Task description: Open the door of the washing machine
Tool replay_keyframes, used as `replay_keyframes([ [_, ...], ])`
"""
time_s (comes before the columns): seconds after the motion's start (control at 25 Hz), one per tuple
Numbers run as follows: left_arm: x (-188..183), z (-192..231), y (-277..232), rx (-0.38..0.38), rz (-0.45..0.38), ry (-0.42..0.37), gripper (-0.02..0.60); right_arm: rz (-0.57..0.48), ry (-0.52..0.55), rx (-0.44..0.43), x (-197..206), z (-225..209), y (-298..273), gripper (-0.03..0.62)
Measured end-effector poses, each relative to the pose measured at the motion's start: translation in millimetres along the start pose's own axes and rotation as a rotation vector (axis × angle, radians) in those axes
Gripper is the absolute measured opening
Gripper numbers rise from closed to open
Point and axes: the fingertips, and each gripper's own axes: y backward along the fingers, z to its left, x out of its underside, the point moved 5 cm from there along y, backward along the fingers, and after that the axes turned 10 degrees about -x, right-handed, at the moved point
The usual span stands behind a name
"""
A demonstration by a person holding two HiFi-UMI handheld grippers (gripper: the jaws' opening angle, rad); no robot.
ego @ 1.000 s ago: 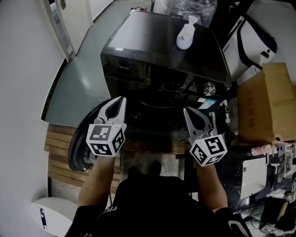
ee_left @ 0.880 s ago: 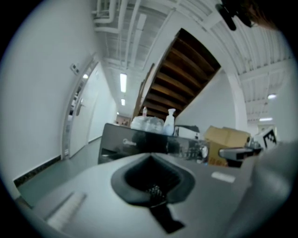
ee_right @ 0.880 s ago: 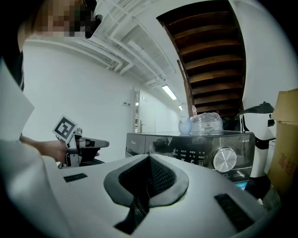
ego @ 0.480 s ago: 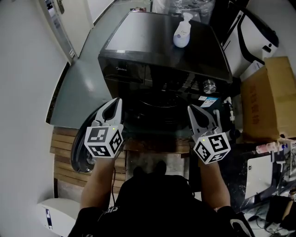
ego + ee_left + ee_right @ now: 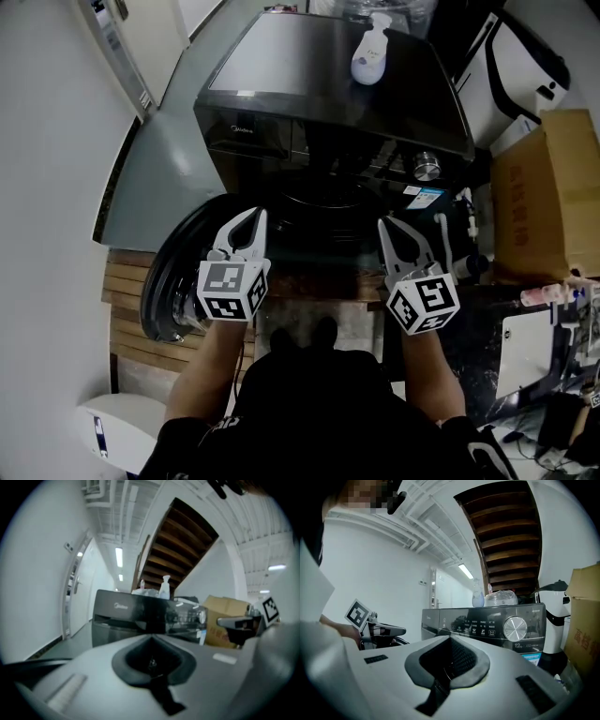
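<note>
The washer (image 5: 328,89) is the biggest thing. It is black and fills the upper middle of the head view. Its round door (image 5: 167,286) is swung out to the left (you can see its dark ring curving down the middle left of the frame, over some wooden slats (image 5: 122,305)). The dark hole in the washer's front is in the middle of the frame, just above the two grippers.

A brown box (image 5: 553,197) sits at the right edge.

The left gripper (image 5: 244,225) is a bit left of the middle. Its jaws are pressed together and hold nothing. Its tip is just beside the door's ring, on the ring's right side. I cannot tell if they touch.

The right gripper (image 5: 401,234) is a bit right of the middle. Its jaws are pressed together too, with nothing in them. It points at the washer's front and is well apart from the door.

In both gripper views the washer stands past the closed jaws, in the middle of the frame.

A white bottle (image 5: 370,52) stands on top of the washer, at the top of the frame. A small silver knob (image 5: 427,167) is on the washer's front, above the right gripper.
</note>
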Motion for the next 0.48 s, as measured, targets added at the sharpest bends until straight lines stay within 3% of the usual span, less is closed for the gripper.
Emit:
replay_keyframes([
  [0.48, -39.0, -13.2, -15.9, 0.038, -0.093, -0.027, 0.006, -0.040, 0.064, 0.022, -23.2, -18.9, 8.4, -0.009],
])
